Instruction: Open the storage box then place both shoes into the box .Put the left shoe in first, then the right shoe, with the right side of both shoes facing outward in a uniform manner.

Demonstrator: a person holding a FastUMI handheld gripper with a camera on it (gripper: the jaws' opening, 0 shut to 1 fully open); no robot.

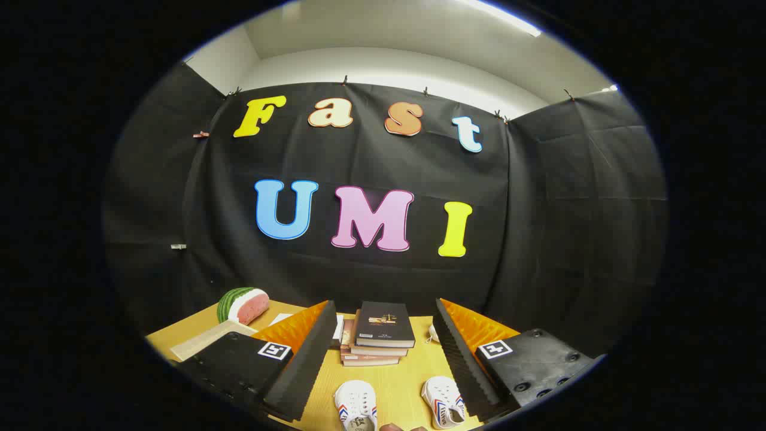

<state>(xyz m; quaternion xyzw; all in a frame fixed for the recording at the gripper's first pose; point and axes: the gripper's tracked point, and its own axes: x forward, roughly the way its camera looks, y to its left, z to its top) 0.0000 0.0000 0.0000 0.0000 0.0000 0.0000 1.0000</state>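
The black cloth wall (538,197) of the booth rises behind everything, with a white ceiling (371,30) and a strip light (508,17) above it. Below it lies the wooden table (401,383), which carries all the things.

The tool (383,359) hangs above the near part of the table with its 2 fingers (305,353) spread wide apart, holding nothing. Each finger bears a square marker on its upper face, and the table shows plainly in the gap between them.

Beyond the fingers, near the middle of the gap, stands a stack of books (377,341), the top one dark-covered and lying flat. Well off to the left of the stack, past the left finger and close to the wall, sits a slice of watermelon (242,304), green rind up and red flesh facing the tool. Just in front of it a flat pale board (206,340) lies on the table, partly hidden by the left finger.

Between the fingers and nearest the tool lie 2 white shoes, both on the table. The left-hand shoe (356,406) rests toe toward the books, with red and blue stripes on its side. The right-hand shoe (443,407) lies just beside the right finger, apart from the other shoe, with the same stripes. A small brown thing (402,427) shows at the near edge between the shoes; I cannot tell what it is.
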